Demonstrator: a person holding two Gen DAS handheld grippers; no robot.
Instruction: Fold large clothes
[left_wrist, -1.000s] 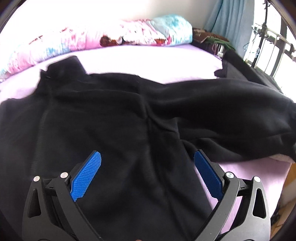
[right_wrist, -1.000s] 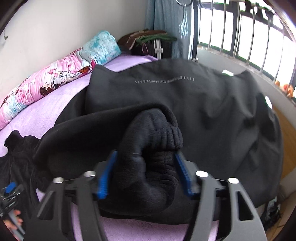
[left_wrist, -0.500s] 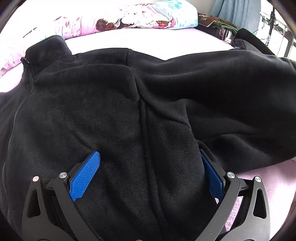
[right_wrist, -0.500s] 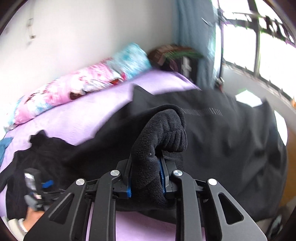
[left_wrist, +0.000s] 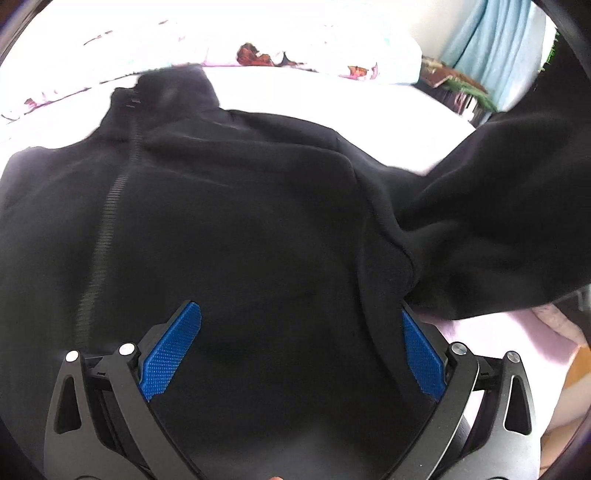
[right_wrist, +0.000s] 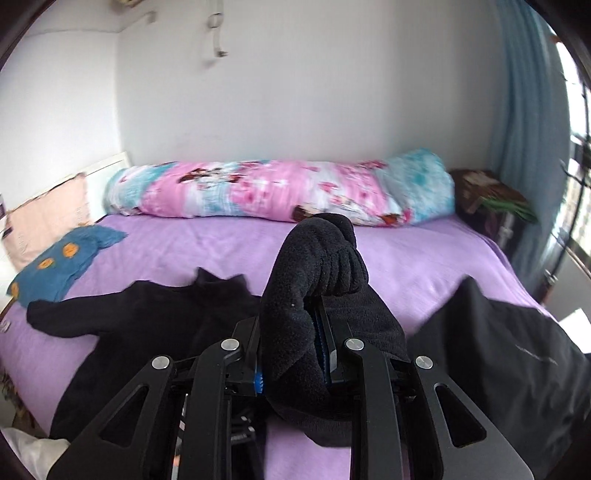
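Nearest to us, the right gripper (right_wrist: 291, 354) is clamped on the cuff (right_wrist: 317, 280) of the black fleece jacket (left_wrist: 236, 236); its jaws have just been closing, and the thick fleece is bunched between the blue pads and stands up above them. We hold this sleeve end in the air, above the purple bed sheet (right_wrist: 229, 251).

The left gripper (left_wrist: 301, 350) has its jaws wide apart. It hovers over the lower front of the jacket, and nothing is pressed between the pads. We cannot tell if its fingertips touch the fleece.

The jacket lies spread on the sheet, front side up, with the zipper (left_wrist: 107, 221) running up to the collar (left_wrist: 173, 88). In the left wrist view the lifted sleeve (left_wrist: 509, 184) rises from the shoulder toward the upper right. The other sleeve lies stretched out flat on the sheet, on the far side of the body from the lifted one.

Beyond the jacket, a rolled flowered quilt (right_wrist: 280, 192) lies along the wall, and a blue cloth (right_wrist: 62, 262) lies on the sheet beside the flat sleeve. A second dark garment (right_wrist: 509, 350) lies on the sheet at the window side.

We judge that the folding is only at its beginning: no fold is made yet. The first sleeve must be laid over the chest, then the other sleeve, then the body folded.
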